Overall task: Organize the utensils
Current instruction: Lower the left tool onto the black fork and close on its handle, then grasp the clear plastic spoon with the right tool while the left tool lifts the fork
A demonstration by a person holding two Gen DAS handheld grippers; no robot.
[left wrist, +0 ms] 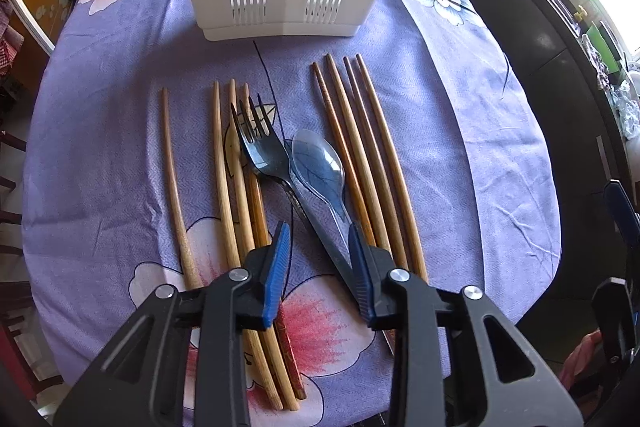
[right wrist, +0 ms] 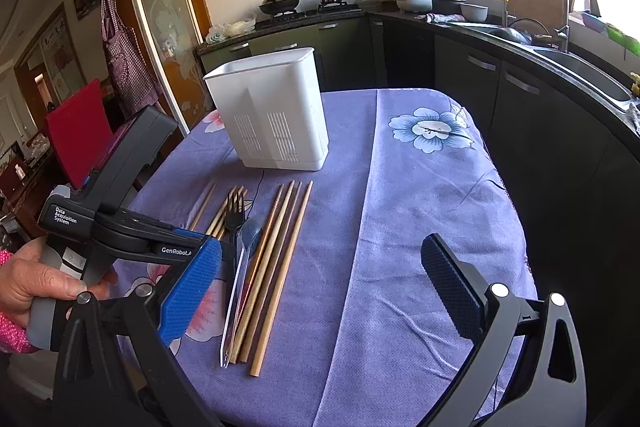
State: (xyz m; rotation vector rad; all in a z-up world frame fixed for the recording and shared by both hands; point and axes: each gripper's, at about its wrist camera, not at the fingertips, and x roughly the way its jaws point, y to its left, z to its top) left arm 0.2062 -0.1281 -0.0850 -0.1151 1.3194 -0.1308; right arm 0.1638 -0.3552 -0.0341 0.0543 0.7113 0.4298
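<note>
Left tool (left wrist: 318, 255) hangs over the fork (left wrist: 264, 151) handle, jaws narrowly apart around it, not pressing. Right tool (right wrist: 320, 283) gapes wide, empty, above the surface (right wrist: 420, 227).

On the left gripper (right wrist: 192, 255) we read "Data Acquisition System" and what seems "GenRobot.A", cut off.

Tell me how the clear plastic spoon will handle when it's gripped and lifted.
The clear plastic spoon looks thin and see-through, so probably very light and a bit bendy. Its glossy handle may slip between the fingers. It lies against the black fork and chopsticks, so lifting it could nudge them.
</note>
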